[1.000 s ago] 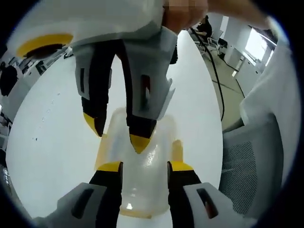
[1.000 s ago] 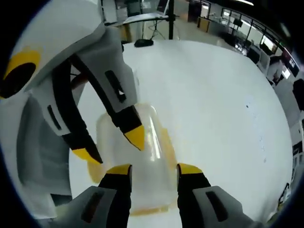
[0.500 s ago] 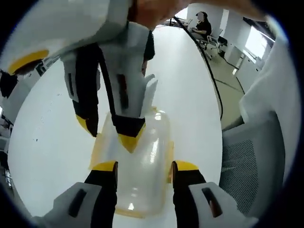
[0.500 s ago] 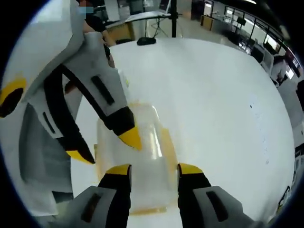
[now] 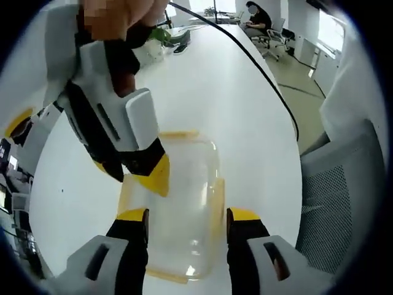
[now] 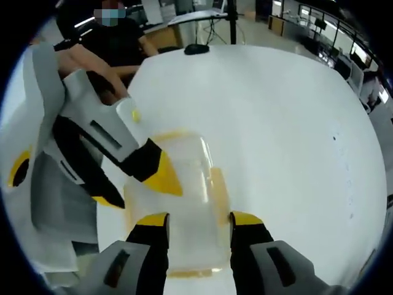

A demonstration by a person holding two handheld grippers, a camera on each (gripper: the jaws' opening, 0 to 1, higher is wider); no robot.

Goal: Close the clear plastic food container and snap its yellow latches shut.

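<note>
A clear plastic container point(image 5: 184, 196) with its lid on lies on the white table point(image 5: 215, 92). Yellow latches point(image 5: 218, 200) run along its edges. My left gripper point(image 5: 187, 215) hovers open over the container's near end, one jaw to each side. The right gripper point(image 5: 132, 178) reaches in from the upper left, open, with one yellow fingertip point(image 5: 156, 178) at the lid's left edge. In the right gripper view the same container point(image 6: 184, 184) sits under my open right gripper point(image 6: 198, 220). There the left gripper point(image 6: 135, 189) comes in from the left, one fingertip point(image 6: 163, 177) on the lid.
A grey mesh chair point(image 5: 331, 203) stands off the table's right edge, and a black cable point(image 5: 270, 80) trails across the table. A person in dark clothes point(image 6: 116, 37) sits at the far side, near a small black object point(image 6: 196, 49).
Both cameras have tilted and drawn back a little. In each view the other gripper has swung from over the lid's middle to its left edge, so more of the lid shows.
</note>
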